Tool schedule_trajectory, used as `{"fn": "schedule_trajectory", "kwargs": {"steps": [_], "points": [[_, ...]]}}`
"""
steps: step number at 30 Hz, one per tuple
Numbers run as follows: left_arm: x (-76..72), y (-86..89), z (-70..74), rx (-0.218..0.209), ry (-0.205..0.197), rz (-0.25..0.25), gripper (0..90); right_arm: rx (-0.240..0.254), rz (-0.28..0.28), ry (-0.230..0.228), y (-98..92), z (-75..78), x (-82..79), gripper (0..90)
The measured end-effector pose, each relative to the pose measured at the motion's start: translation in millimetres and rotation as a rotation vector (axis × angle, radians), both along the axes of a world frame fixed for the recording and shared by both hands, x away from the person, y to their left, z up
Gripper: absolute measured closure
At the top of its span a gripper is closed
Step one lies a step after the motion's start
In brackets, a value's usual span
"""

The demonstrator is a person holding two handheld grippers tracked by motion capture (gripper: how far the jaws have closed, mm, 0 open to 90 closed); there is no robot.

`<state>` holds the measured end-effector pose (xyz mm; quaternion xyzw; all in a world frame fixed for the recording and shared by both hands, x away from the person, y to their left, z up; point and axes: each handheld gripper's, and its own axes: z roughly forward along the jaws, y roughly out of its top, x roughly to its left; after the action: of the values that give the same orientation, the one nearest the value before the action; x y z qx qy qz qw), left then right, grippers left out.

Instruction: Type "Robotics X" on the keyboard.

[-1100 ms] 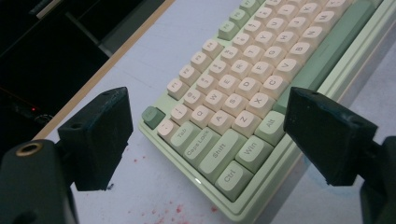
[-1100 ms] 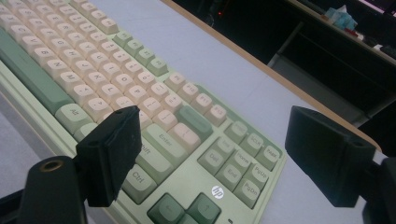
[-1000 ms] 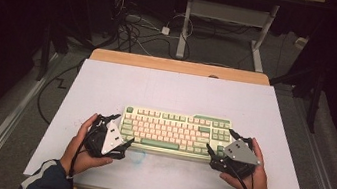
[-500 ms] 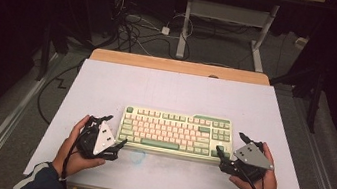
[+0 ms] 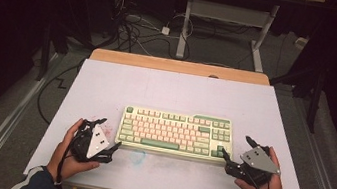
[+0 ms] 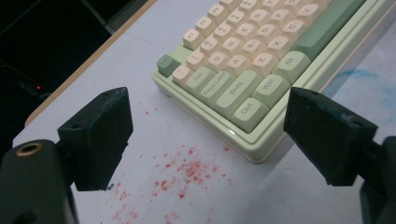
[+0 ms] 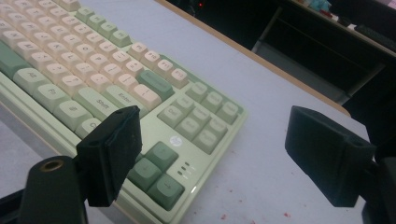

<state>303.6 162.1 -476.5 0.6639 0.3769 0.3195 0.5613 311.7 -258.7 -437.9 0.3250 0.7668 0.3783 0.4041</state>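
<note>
A cream and green keyboard [image 5: 176, 132] lies flat in the middle of the white table sheet [image 5: 167, 92]. My left gripper [image 5: 113, 150] sits just off its near left corner, jaws open and empty. In the left gripper view that corner of the keyboard [image 6: 243, 88], with the Ctrl and Shift keys, lies between and beyond the open left gripper [image 6: 208, 116]. My right gripper [image 5: 225, 161] is by the near right corner, also open and empty. In the right gripper view the arrow keys of the keyboard [image 7: 154, 163] sit next to one jaw of the open right gripper [image 7: 215, 123].
Red specks [image 6: 182, 172] dot the sheet near the left gripper, and a faint blue smudge [image 5: 138, 156] marks it in front of the keyboard. The table's front edge is close behind both hands. Cables and desk legs [image 5: 185, 21] stand on the floor beyond.
Both grippers have drawn back from the keyboard's two ends, outward and toward the front edge. The keyboard has stayed in place.
</note>
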Motion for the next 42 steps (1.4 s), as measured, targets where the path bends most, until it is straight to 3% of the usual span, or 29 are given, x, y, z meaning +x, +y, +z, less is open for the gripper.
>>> {"fn": "schedule_trajectory", "kwargs": {"steps": [7,12,19,23,42], "points": [[-3.0,6.0,-6.7,-0.021,0.040,0.004,14.5,-0.005,-0.032,0.009,-11.1,-6.7,-3.9,19.5],[-5.2,9.5,-15.0,0.000,0.064,0.018,14.5,0.014,-0.057,0.018,-21.3,-13.1,-8.9,19.5],[-7.3,14.7,-18.7,-0.003,0.075,0.033,14.5,0.034,-0.105,0.045,-36.2,-25.9,-15.0,20.0],[-8.9,16.5,-23.3,0.010,0.084,0.041,14.5,0.033,-0.108,0.061,-39.5,-31.2,-18.0,20.0],[-13.2,17.1,-26.5,0.021,0.080,0.031,14.5,0.020,-0.088,0.041,-33.4,-31.3,-19.0,19.9]]}}
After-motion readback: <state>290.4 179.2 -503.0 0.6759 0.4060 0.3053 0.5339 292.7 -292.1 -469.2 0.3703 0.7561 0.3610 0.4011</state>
